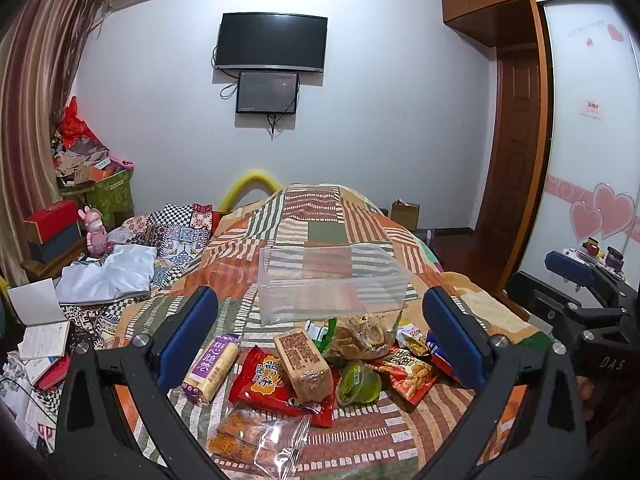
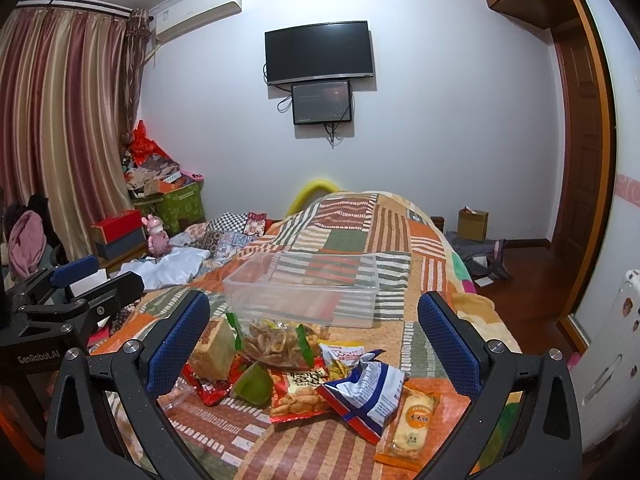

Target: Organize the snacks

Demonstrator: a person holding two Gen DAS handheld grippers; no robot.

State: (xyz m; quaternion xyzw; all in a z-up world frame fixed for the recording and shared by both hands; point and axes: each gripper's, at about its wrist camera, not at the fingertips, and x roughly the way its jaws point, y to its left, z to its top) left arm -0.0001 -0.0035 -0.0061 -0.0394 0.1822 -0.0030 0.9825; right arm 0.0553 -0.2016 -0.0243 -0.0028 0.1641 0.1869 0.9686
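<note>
Clear plastic, open-topped and with nothing in it, the storage bin (image 1: 334,282) sits on the patchwork quilt (image 1: 320,216) and serves as the landmark. The snack pile lies just in front of the bin, touching its near wall or almost so: a clear bag of banana chips (image 2: 276,342) closest to it, a brown wrapped cake block (image 1: 306,364) leaning over a red crisp packet (image 1: 276,390), a green jelly cup (image 1: 358,384), and a purple-labelled rice cracker roll (image 1: 212,366) off to the bin's left front. To the bin's right front lie a blue-and-white crumpled packet (image 2: 368,390) and an orange-wrapped rice cracker (image 2: 412,420).

Judging by the bare bin, sorting has not yet begun (no snack is inside). The left gripper (image 1: 320,336) hovers over the pile with its fingers spread wide, holding nothing; the right gripper (image 2: 314,338) hangs likewise, wide and holding nothing.

The next move probably calls for dropping onto one loose item at the pile's edge, closing on its wrapper without crushing it, then lifting it over the bin's near wall.
</note>
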